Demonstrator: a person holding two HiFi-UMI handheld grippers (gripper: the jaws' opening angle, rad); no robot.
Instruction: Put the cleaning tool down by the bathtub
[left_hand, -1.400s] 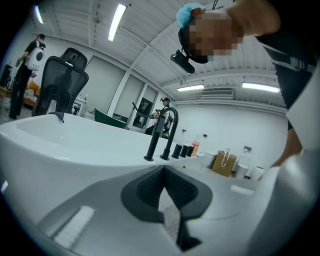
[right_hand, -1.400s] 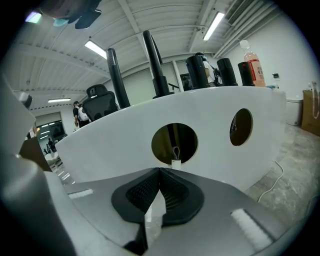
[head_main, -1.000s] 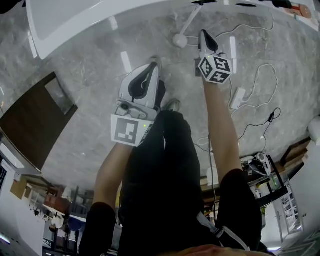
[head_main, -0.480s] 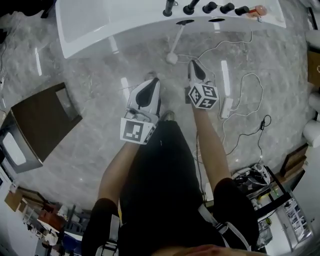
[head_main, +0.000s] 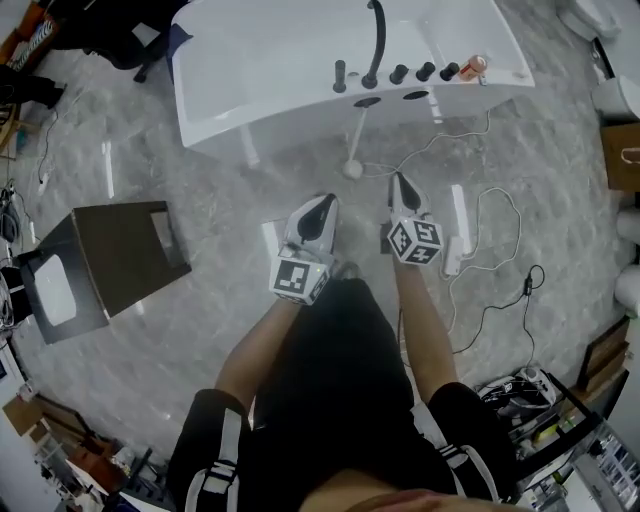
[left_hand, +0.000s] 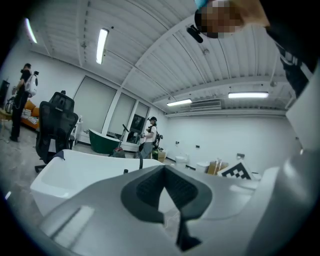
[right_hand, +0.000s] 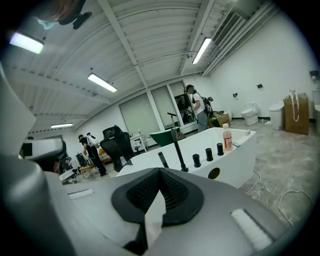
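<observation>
The cleaning tool (head_main: 354, 150), a white stick with a round head, leans against the white bathtub (head_main: 260, 70) with its head on the marble floor. No gripper holds it. My left gripper (head_main: 323, 203) hangs over the floor below and left of the tool's head, jaws shut with nothing between them. My right gripper (head_main: 398, 181) is just right of the head, also shut and empty. The left gripper view looks past the left gripper (left_hand: 167, 197) at the bathtub (left_hand: 75, 172). The right gripper view shows the right gripper (right_hand: 159, 192), the bathtub (right_hand: 235, 150) and its black taps.
A dark brown box (head_main: 125, 255) stands on the floor at the left. A white power strip (head_main: 455, 235) and loose cables lie at the right. A bottle (head_main: 473, 66) sits on the tub rim. An office chair (left_hand: 57, 125) and people stand beyond the tub.
Both grippers have drawn back from the tool and look smaller. The head view now takes in the whole tub. The tool stays leaning on the tub.
</observation>
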